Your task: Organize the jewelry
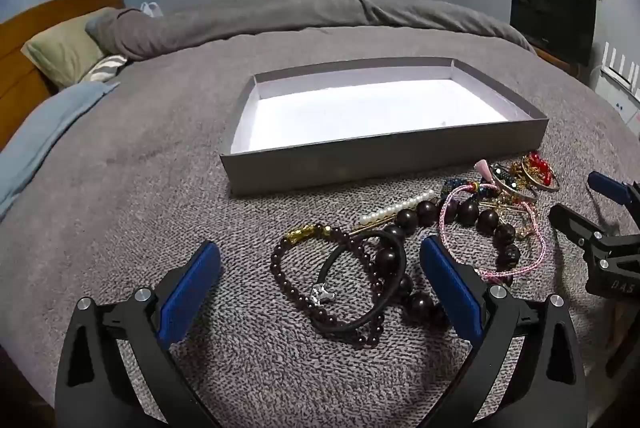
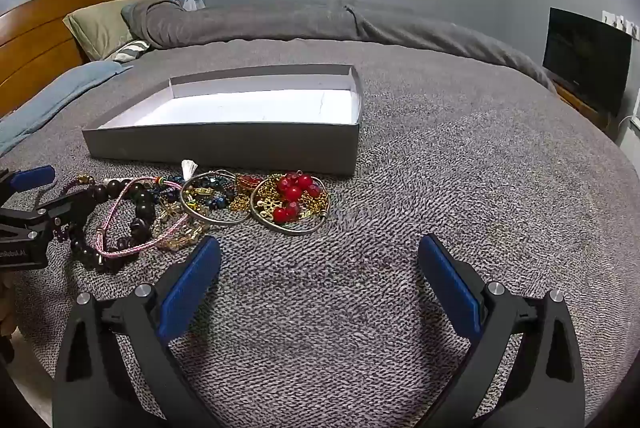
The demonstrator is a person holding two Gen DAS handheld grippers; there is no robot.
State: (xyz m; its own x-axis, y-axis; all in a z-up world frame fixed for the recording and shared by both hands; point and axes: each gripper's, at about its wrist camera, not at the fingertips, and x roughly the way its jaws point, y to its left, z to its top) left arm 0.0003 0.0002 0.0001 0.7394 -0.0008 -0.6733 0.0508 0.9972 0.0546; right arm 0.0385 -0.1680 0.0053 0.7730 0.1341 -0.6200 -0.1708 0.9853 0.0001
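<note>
Grey bedspread, black hair tie between left gripper's spread jaws, right gripper spread over bare fabric.

1. In the left wrist view, the black body of the right claw carries pale letters reading "D A S" at the frame's right edge; anything beyond them is cut off
2. In the right wrist view, the black body of the left claw carries small white print ending "nRobot.AI"; its start is cut off
</note>
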